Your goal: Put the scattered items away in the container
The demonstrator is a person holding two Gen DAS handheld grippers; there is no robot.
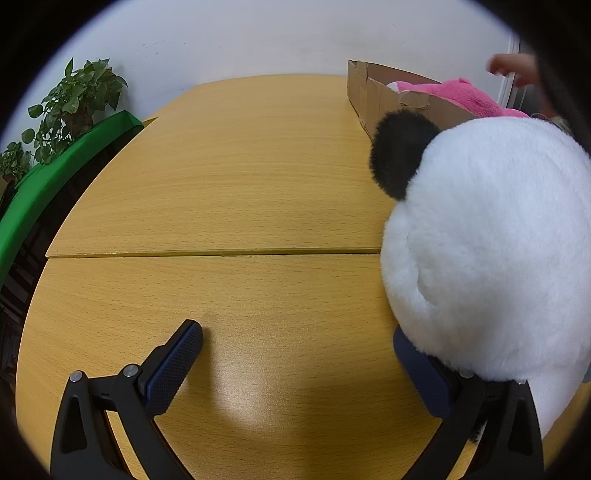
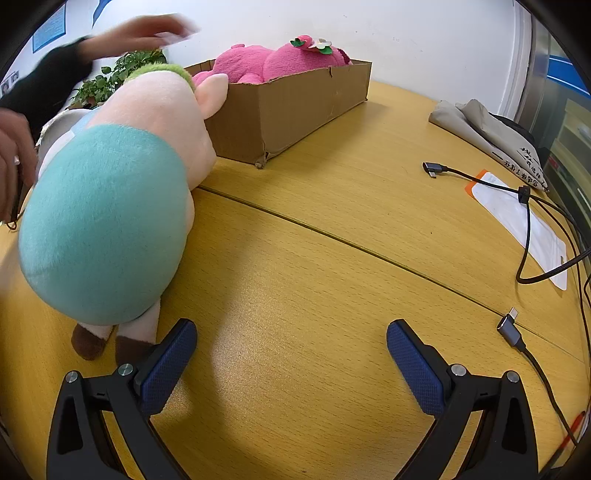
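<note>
A white panda plush [image 1: 491,251] with a black ear sits on the wooden table at the right of the left wrist view, touching the right finger of my open left gripper [image 1: 295,339]. Behind it stands a cardboard box [image 1: 376,96] holding a pink plush [image 1: 465,94]. In the right wrist view a pig plush [image 2: 110,206] in teal clothes lies at the left, next to the left finger of my open, empty right gripper [image 2: 291,339]. The box [image 2: 295,107] with the pink plush [image 2: 273,61] is behind it.
A person's bare hands [image 2: 147,31] hover over the pig plush. Cables [image 2: 524,192], a white packet [image 2: 517,214] and a beige bag [image 2: 487,133] lie at the table's right. A potted plant [image 1: 74,103] and a green panel [image 1: 55,177] are beyond the left edge.
</note>
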